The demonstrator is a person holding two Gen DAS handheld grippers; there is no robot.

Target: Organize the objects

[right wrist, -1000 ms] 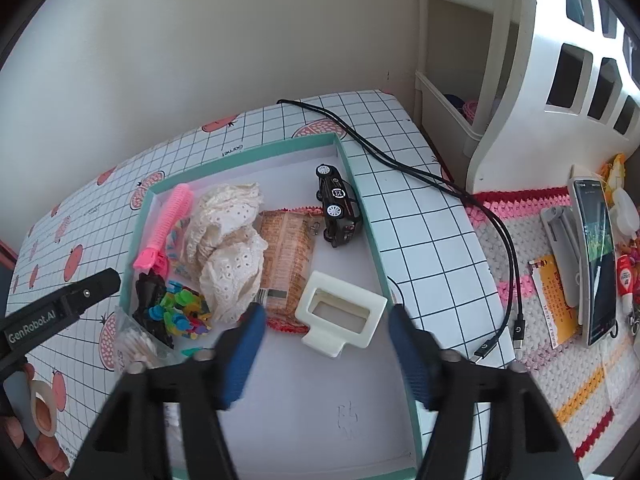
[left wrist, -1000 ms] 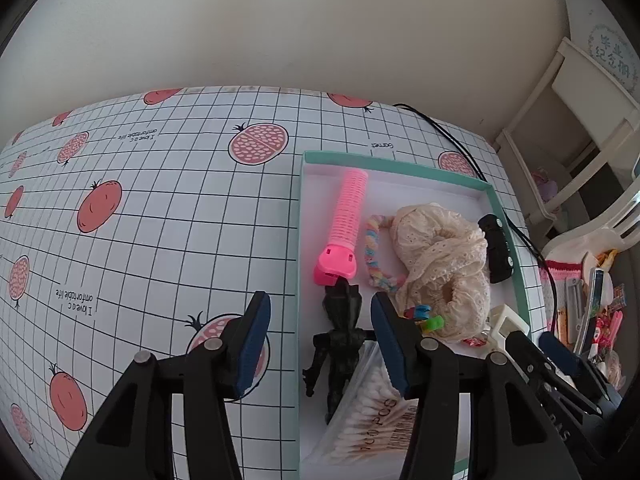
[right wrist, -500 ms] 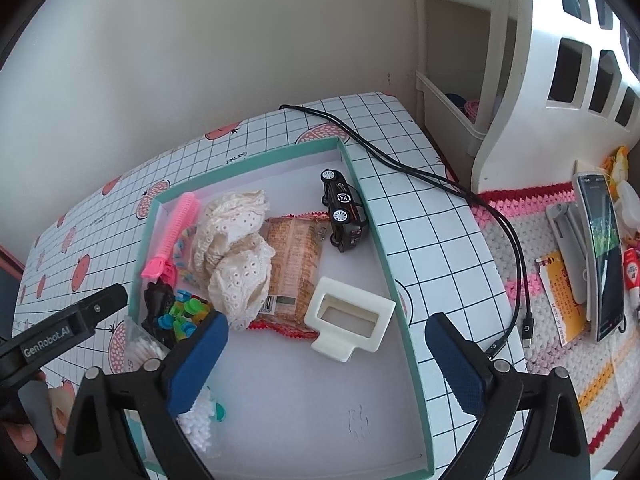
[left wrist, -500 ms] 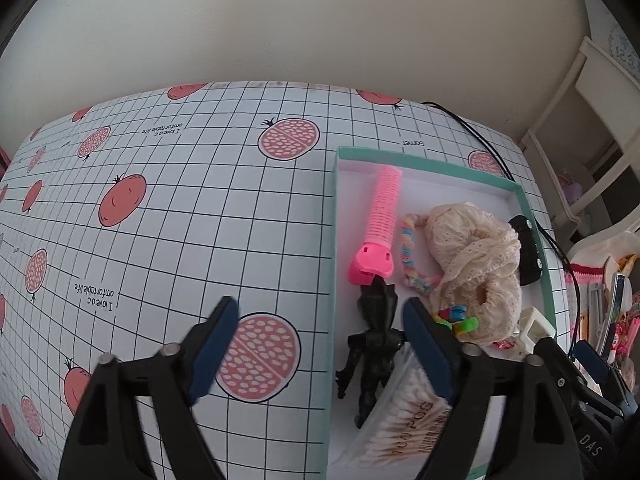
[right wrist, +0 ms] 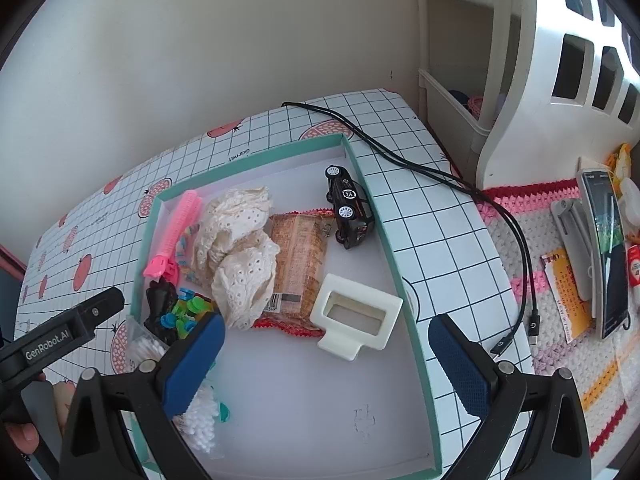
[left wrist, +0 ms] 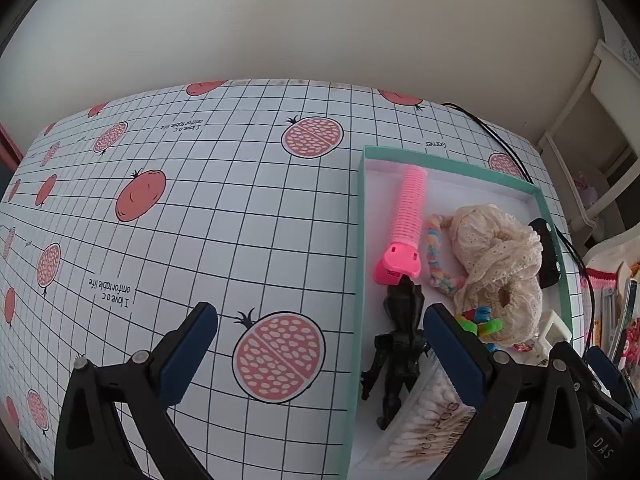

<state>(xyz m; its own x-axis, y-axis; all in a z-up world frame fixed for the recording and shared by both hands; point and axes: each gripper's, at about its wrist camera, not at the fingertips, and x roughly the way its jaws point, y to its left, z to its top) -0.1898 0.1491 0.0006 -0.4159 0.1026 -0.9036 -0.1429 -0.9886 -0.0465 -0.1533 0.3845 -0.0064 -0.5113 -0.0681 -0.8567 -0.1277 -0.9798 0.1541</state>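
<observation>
Right gripper (right wrist: 326, 354) wide open above tray (right wrist: 394, 264) – white holder (right wrist: 358, 314) between pads

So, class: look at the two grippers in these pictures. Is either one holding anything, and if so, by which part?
Nothing is held. The left gripper and the right gripper both stand wide open with nothing between their fingers, above the teal tray.

A shallow box (right wrist: 394, 248) sits on the bench (left wrist: 224, 216), toward its right end. Inside, a hair roller (right wrist: 176, 232) lies along the left wall, a crumpled cloth (right wrist: 240, 248) beside it, a snack packet (right wrist: 298, 256) right of that, and a toy car (right wrist: 348, 208) against the right wall. A figurine (left wrist: 400, 344) lies nearer, touching a bag of cotton swabs (left wrist: 424, 424). Two cables (right wrist: 440, 172) trail across the bench right of the box.
</observation>
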